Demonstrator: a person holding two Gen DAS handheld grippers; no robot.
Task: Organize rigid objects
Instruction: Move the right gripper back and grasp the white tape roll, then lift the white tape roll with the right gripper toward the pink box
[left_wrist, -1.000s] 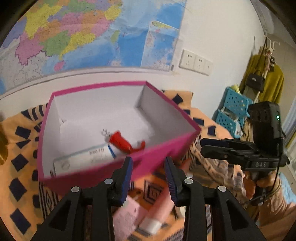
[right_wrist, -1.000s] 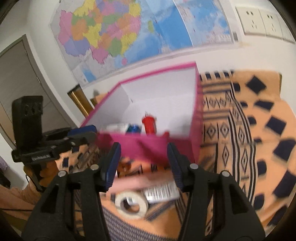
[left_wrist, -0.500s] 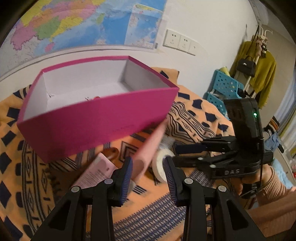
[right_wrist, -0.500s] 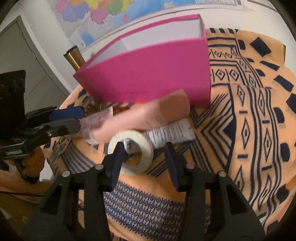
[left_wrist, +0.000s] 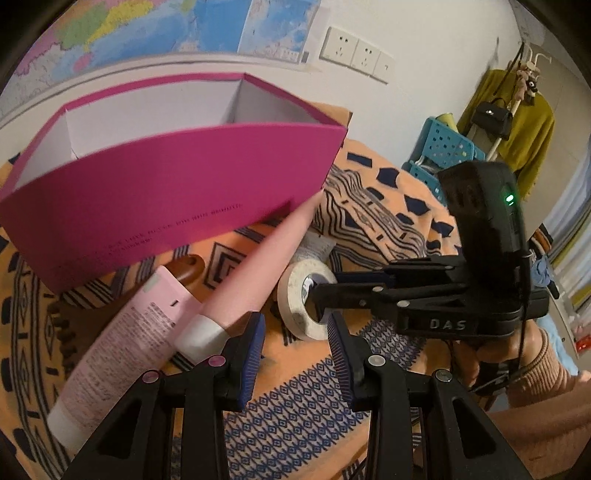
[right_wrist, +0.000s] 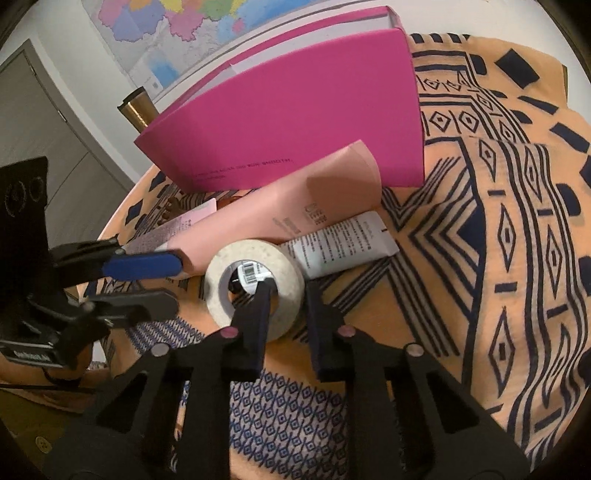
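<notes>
Two grippers are down low over a table with an orange patterned cloth (right_wrist: 517, 221). A big pink box (left_wrist: 177, 199) with white inside walls stands on the cloth toward the far edge, by the wall with the map (left_wrist: 166, 29). Its open top shows only bare white walls from here; what lies at the bottom is hidden by the near pink side. Just in front of the box lie three tubes. A long pink tube (right_wrist: 280, 206) leans with its flat end against the box, a paler pink tube with small print (left_wrist: 122, 332) lies beside it, and a white tube (right_wrist: 343, 245) pokes out under the long one. A roll of cream tape (right_wrist: 255, 291) sits right in front of the tubes, touching them. The right gripper (right_wrist: 286, 291) has its jaws a small way apart, with one finger down in the hole of the tape and the other outside the ring; it has not squeezed the roll yet. The left gripper (left_wrist: 295, 336) has its jaws wide apart and holds nothing, with one finger right next to the white cap of the long pink tube.
</notes>
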